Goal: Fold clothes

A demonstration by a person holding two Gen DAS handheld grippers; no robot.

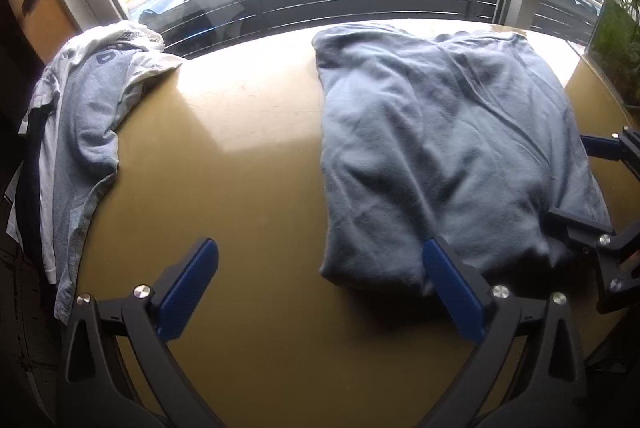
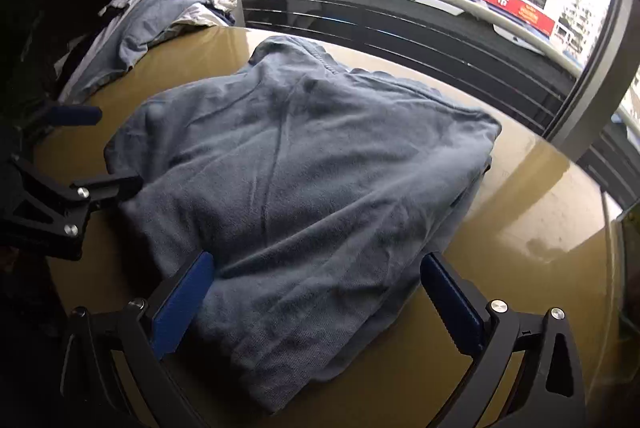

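Blue-grey fleece garment (image 2: 304, 164) folded on tan bench (image 1: 240, 156), both claws (image 1: 320, 288) (image 2: 316, 292) released; next, probably setting it aside.

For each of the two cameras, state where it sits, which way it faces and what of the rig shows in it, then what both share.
Left wrist: rides the left gripper, low over the table, facing the window; its open blue fingers show, the right gripper at the right edge.
Right wrist: rides the right gripper, facing the window across the folded blue garment; its open fingers straddle the near edge, the left gripper at left.
Shared: blue garment, clothes pile, railing, red sign.
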